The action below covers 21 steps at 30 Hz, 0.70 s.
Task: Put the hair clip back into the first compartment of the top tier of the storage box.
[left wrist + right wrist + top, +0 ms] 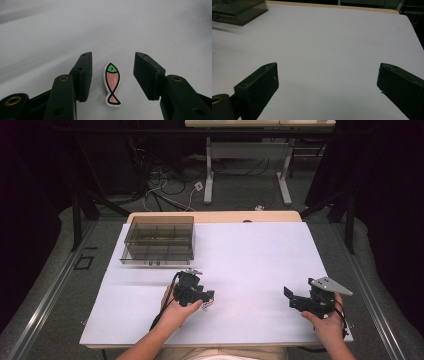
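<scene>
Fish clip (112, 84) flat on white sheet (150, 30), unmarked, between parted left claw (112, 75) jaws, untouched, right claw (327, 82) wide open, empty

Lab or recording workspace: bench (250, 250) under a white sheet, dark curtains (30, 220) on either side of it, loose cables (165, 185) and height-adjustable desk legs (209, 170) on the floor beyond it.

1. My left gripper (112, 75) has its fingers (83, 75) spread, and the small pink fish-shaped clip with a green head (112, 83) lies flat in the gap, with bare room on both sides.
2. My right gripper (327, 85) has wide-spread fingers with bare white surface (332, 45) between and ahead.
3. The smoky transparent plastic compartment box (157, 239) stands at the far left, well apart from both.
</scene>
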Tool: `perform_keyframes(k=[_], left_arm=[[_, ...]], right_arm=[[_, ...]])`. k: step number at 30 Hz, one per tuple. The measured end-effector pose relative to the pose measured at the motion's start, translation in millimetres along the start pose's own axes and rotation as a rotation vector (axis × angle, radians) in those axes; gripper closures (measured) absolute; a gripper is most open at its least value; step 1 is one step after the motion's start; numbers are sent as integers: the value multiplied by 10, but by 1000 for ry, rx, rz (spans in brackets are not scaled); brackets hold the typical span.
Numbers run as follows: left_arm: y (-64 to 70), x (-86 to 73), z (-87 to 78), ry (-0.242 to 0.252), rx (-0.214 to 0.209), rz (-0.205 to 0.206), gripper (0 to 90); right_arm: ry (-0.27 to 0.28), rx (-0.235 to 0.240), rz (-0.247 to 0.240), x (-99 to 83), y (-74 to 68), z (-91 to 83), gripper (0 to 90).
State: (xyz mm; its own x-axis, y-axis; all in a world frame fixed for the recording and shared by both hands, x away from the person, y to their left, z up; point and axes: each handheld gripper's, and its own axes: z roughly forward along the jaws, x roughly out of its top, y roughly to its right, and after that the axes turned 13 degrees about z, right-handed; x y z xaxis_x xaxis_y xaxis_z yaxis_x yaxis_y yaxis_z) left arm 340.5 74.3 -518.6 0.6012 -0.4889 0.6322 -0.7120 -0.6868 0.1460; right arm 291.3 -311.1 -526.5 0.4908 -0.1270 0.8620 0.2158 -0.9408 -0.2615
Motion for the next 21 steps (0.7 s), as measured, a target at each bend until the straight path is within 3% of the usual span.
perform_keyframes(k=[11,15,21], left_arm=[[15,-48,84,-55,15,14,511],[18,-60,102,-87,5,35,522],[22,-79,132,-108,-16,26,544]], right_arm=[[-4,-2,9,-4,-6,-1,36],[-3,-2,2,-3,0,0,36],[-13,-6,1,-2,3,-5,36]])
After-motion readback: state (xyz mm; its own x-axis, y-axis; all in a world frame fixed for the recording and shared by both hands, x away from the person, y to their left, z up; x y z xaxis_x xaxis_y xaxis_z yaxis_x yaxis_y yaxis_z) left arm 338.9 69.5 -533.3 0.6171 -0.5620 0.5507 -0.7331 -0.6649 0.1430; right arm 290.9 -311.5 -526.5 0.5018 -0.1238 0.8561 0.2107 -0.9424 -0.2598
